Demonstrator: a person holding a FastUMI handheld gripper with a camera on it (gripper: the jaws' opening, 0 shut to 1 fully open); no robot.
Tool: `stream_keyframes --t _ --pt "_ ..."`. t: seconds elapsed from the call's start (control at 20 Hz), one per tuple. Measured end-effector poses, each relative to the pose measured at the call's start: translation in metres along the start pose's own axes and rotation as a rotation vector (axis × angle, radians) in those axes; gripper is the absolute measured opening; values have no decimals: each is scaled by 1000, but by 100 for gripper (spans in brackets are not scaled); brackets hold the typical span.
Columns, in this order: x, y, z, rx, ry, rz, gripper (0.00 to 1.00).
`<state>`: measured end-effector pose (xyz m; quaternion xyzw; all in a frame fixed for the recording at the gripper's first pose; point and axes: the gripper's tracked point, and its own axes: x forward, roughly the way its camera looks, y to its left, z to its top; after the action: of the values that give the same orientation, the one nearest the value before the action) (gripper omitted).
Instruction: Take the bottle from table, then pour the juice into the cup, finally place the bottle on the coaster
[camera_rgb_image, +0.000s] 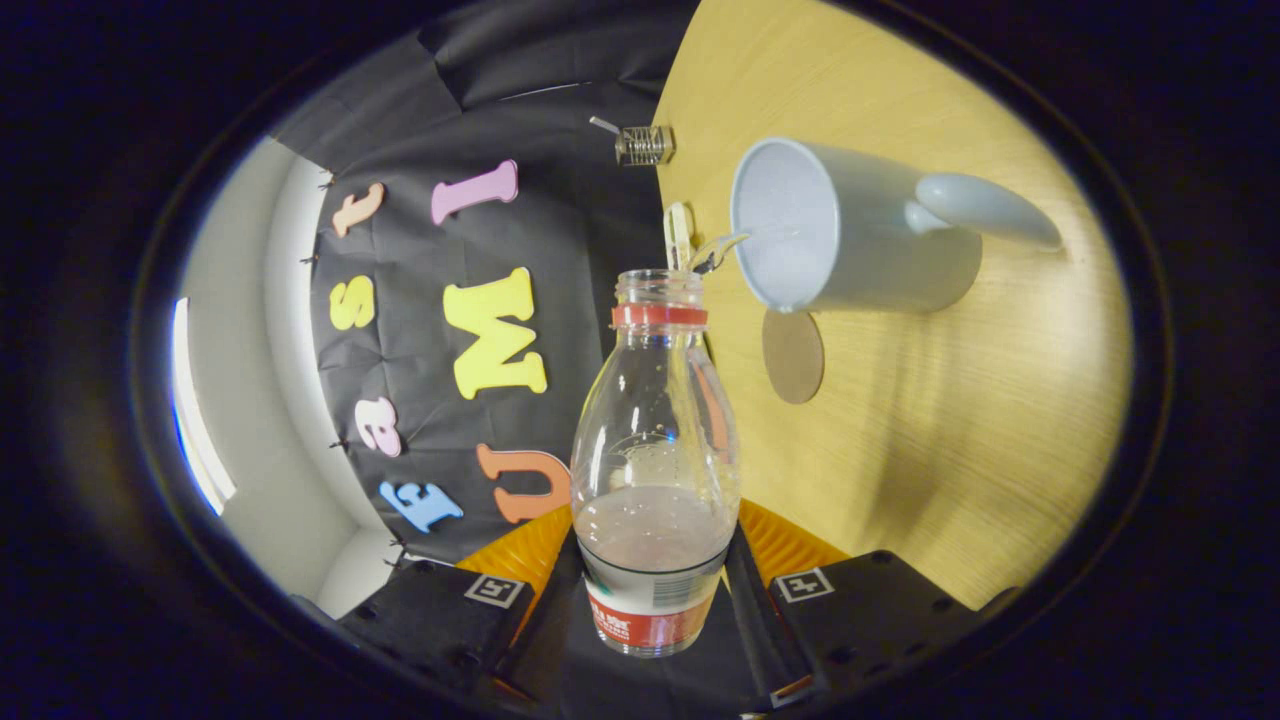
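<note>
My gripper (655, 545) is shut on a clear plastic bottle (655, 450), both fingers pressing its lower body at the label. The bottle is uncapped, has a red neck ring and holds a little pale pink juice near its base. The whole view is rolled, so the wooden table (950, 420) stands on edge beside the bottle. A white mug (850, 230) with a handle rests on that table beyond the fingers, its open mouth close to the bottle's mouth. No stream is visible between them. A round brown coaster (793, 355) lies on the table next to the mug.
A small clear jar-like object (643, 145) and a thin pale strip (678, 235) sit at the table's far edge by the booth wall. A white wall (250, 400) runs beside the black cloth.
</note>
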<state>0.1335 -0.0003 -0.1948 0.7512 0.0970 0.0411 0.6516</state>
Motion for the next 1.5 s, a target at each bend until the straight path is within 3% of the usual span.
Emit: stream_keyframes --t 0.7,1.35,1.5 --pt "-5 7 2 81 7 47 76" --pt "-1 49 -7 132 1 59 76" --pt "-2 58 -4 176 -7 95 76"
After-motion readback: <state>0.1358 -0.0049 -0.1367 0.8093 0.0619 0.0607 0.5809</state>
